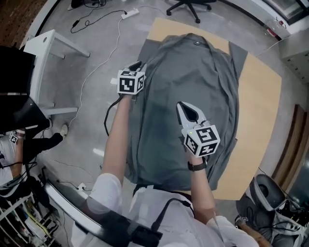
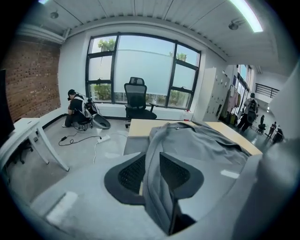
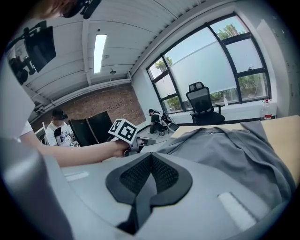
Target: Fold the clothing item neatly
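Observation:
A grey shirt (image 1: 193, 82) lies spread over the wooden table (image 1: 260, 96), collar at the far end. My left gripper (image 1: 140, 63) is at the shirt's left edge near the shoulder. In the left gripper view the jaws of the left gripper (image 2: 152, 154) stand apart, and a fold of the shirt (image 2: 197, 140) hangs loosely between them. My right gripper (image 1: 179, 103) hovers over the middle of the shirt. In the right gripper view the right gripper (image 3: 151, 154) is shut with nothing in it, and the shirt (image 3: 234, 145) lies beyond it.
A black office chair (image 1: 190, 6) stands past the table's far end. A white side table (image 1: 48, 43) and floor cables with a power strip (image 1: 130, 13) are at the left. A person (image 2: 75, 112) crouches by the window. A bin (image 1: 265, 193) sits at the lower right.

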Motion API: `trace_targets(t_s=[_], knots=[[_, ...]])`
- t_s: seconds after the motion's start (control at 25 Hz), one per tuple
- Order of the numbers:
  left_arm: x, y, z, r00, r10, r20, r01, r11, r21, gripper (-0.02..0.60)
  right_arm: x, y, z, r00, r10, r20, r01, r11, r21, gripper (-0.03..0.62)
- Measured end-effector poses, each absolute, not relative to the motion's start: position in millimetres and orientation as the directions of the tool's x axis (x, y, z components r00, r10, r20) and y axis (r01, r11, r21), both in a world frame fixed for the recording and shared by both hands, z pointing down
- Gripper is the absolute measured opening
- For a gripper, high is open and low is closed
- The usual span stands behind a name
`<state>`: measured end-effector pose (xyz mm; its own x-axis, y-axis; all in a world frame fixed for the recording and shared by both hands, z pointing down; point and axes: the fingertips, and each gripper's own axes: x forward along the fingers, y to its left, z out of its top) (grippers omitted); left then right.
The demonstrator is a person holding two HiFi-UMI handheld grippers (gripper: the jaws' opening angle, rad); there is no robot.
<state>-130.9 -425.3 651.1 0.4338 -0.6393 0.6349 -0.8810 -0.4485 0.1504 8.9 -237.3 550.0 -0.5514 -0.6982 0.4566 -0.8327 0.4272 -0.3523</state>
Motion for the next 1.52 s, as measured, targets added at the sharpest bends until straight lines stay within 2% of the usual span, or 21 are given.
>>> trace_targets(t_s=[0.04,0.08,0.44,0.64,0.8,0.96,1.12,1.52], knots=[[-134.1,-432.8,661.4,0.439,-0.624,0.647,-0.877,-0.453,0.159,0.118,5.4,-241.3,554.3,-0.553,-0.696,0.457,-0.831,0.425,-0.359,0.002],[-136.3,-438.6,671.0,0.446,-0.609,0.656,-0.873,-0.456,0.171,0.126,3.5,-244.2,558.5,-0.555,-0.694,0.459,-0.830,0.422,-0.365,0.002],[-130.4,-450.0,723.7,0.534,-0.442,0.721,-0.806,-0.522,0.278,0.123,5.0,-252.2,581.4,-0.555,-0.668,0.495,-0.831,0.414,-0.373,0.002],[-121.1,-443.4,743.3,0.537,-0.376,0.755,-0.787,-0.545,0.288,0.101,8.3,-251.3,585.4,-0.555,-0.668,0.496,-0.830,0.409,-0.379,0.002],[-118.8,-440.7,742.3,0.523,-0.388,0.759,-0.798,-0.536,0.277,0.038,20.8,-249.4,585.9,-0.543,-0.677,0.497,-0.838,0.392,-0.381,0.002],[-112.0,-438.5,722.4,0.539,-0.418,0.731,-0.802,-0.520,0.294,0.028,36.9,-246.8,584.1,-0.524,-0.693,0.495,-0.847,0.363,-0.388,0.002],[-85.0,-425.6,688.3,0.633,-0.398,0.664,-0.751,-0.523,0.402,0.020,49.4,-243.6,577.8,-0.510,-0.713,0.481,-0.852,0.342,-0.397,0.000],[38.1,-391.4,627.7,0.710,-0.367,0.602,-0.680,-0.579,0.449,0.018,91.9,-233.0,566.0,-0.465,-0.761,0.452,-0.866,0.285,-0.411,0.000]])
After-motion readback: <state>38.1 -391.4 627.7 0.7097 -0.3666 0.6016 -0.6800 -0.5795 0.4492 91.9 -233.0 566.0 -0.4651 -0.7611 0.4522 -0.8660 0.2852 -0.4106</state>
